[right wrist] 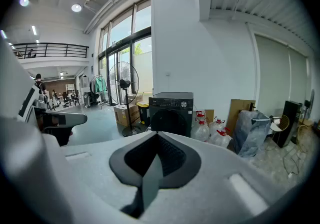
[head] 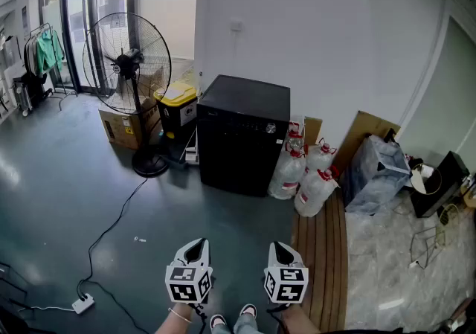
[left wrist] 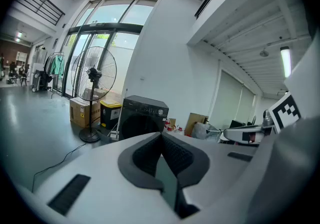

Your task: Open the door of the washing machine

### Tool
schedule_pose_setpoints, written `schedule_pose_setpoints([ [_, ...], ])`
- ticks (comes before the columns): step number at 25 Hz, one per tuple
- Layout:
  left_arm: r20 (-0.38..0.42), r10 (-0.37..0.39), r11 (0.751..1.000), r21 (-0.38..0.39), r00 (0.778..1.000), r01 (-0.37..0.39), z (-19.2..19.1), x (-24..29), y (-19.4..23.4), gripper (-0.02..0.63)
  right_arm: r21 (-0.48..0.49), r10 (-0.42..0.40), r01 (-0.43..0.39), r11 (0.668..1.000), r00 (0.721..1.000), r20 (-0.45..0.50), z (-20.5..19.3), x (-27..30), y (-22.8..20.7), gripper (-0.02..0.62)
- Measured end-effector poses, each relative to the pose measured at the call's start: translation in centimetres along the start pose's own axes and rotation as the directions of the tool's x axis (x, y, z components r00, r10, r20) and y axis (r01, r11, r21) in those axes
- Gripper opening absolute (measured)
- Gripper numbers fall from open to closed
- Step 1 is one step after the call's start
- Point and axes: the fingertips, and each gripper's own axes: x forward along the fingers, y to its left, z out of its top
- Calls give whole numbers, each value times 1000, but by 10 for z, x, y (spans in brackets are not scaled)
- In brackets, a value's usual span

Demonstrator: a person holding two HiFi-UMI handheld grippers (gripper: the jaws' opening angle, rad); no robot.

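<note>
A black washing machine (head: 242, 134) stands against the white wall, its front door closed; it shows also in the left gripper view (left wrist: 142, 115) and the right gripper view (right wrist: 171, 113). Both grippers are held low at the bottom of the head view, well short of the machine across the dark floor. My left gripper (head: 193, 252) is shut with nothing between its jaws (left wrist: 161, 138). My right gripper (head: 283, 254) is shut too and holds nothing (right wrist: 157, 139).
A standing fan (head: 125, 65) is left of the machine, with cardboard boxes (head: 128, 124) and a yellow-lidded bin (head: 177, 108) behind it. Water bottles (head: 306, 176) and a grey bag (head: 375, 173) sit to its right. A cable and power strip (head: 82, 303) lie on the floor at left.
</note>
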Motion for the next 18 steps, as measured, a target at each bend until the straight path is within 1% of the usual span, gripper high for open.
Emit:
schedule_pose_setpoints([
  [9, -8, 5, 1000, -2, 1000, -5, -1, 2, 9, 3, 5, 7, -7, 1000, 1000, -2, 2, 7, 3, 5],
  [13, -22, -4, 1000, -1, 1000, 4, 0, 5, 12, 3, 50, -13, 13, 999, 1000, 1, 2, 9, -1, 5],
  [18, -47, -31, 999, 41, 998, 33, -1, 7, 13, 3, 114, -54, 54, 992, 999, -3, -4, 6, -11, 5],
])
